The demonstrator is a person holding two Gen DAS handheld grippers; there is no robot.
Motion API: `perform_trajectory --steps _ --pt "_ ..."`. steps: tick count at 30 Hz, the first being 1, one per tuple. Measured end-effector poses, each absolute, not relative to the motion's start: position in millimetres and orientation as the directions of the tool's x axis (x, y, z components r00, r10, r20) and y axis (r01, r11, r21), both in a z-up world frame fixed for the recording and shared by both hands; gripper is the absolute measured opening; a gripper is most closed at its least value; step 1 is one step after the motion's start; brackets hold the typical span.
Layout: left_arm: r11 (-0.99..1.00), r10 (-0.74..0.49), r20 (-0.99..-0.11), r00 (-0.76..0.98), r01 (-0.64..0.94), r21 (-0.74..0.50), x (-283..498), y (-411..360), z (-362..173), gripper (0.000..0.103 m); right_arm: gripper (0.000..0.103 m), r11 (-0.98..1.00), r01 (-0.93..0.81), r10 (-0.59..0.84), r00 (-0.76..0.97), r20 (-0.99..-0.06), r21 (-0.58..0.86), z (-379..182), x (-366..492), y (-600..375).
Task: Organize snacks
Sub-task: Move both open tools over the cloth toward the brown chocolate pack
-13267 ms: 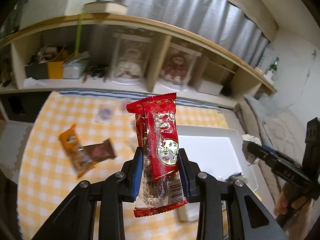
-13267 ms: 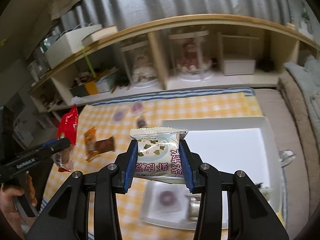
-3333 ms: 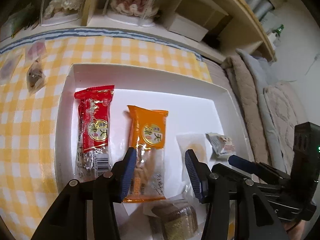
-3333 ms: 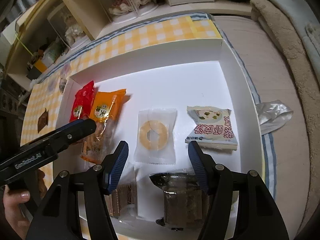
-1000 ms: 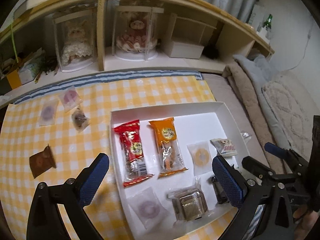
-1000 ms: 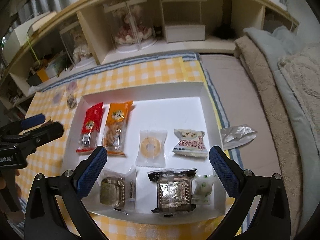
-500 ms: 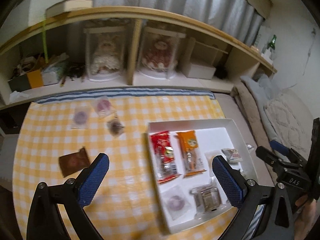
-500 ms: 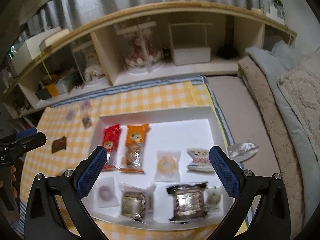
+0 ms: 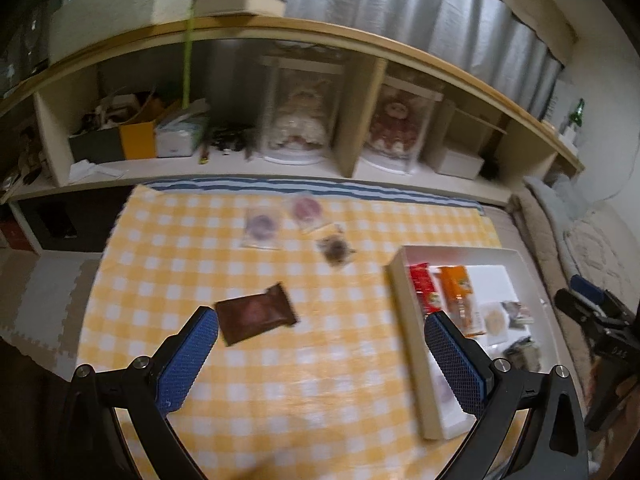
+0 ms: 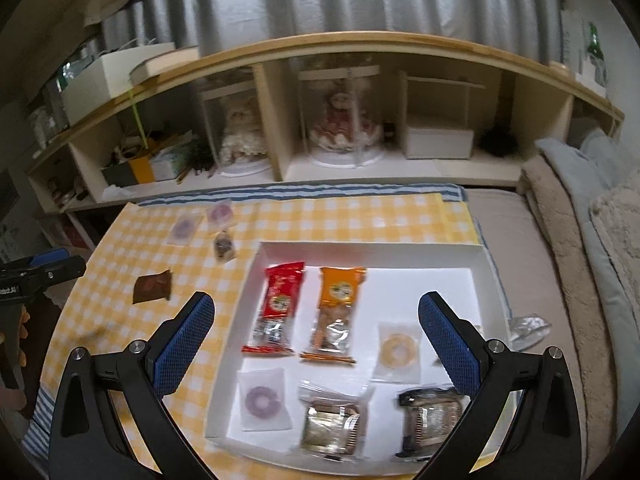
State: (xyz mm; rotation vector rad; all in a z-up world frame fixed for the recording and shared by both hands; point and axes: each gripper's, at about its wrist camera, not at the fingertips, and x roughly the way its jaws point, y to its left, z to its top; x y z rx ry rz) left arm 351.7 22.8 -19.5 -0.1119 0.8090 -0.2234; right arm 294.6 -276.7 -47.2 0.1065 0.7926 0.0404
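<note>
A white tray point(image 10: 372, 249) on the yellow checked cloth holds a red packet point(image 10: 278, 306), an orange packet point(image 10: 338, 312), ring biscuits and several wrapped cakes. On the cloth left of the tray lie a brown packet point(image 9: 256, 314) point(image 10: 152, 287), two clear ring-biscuit packets point(image 9: 262, 226) point(image 9: 306, 209) and a small dark sweet point(image 9: 336, 249). My left gripper point(image 9: 320, 340) is wide open and empty, above the cloth with the brown packet near its left finger. My right gripper point(image 10: 316, 328) is wide open and empty, above the tray. The tray also shows in the left wrist view point(image 9: 404, 300).
A low wooden shelf point(image 10: 280, 152) with two cased dolls, boxes and clutter runs along the back. Beige and grey cushions point(image 10: 576, 240) lie right of the cloth. A crumpled silver wrapper point(image 10: 528, 326) lies just right of the tray.
Both grippers have pulled up and back from the tray. My left gripper has swung left, so the brown packet and loose sweets now sit before it.
</note>
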Motion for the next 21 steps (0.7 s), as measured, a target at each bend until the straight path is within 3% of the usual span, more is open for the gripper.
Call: perform_trajectory --steps 9,15,21 --pt "0.959 -0.283 -0.686 0.67 0.176 -0.224 374 77 -61 0.103 0.103 0.986 -0.103 0.167 0.706 -0.688 0.133 -62 320 -226" --pt "0.938 -0.318 -0.687 0.653 0.321 -0.13 404 84 -97 0.103 0.103 0.975 -0.19 0.212 0.663 -0.718 0.113 -80 367 -196" --pt "0.889 -0.375 -0.747 0.549 0.441 -0.122 442 74 -131 0.103 0.103 0.962 -0.266 0.213 0.585 -0.783 0.063 -109 425 -164"
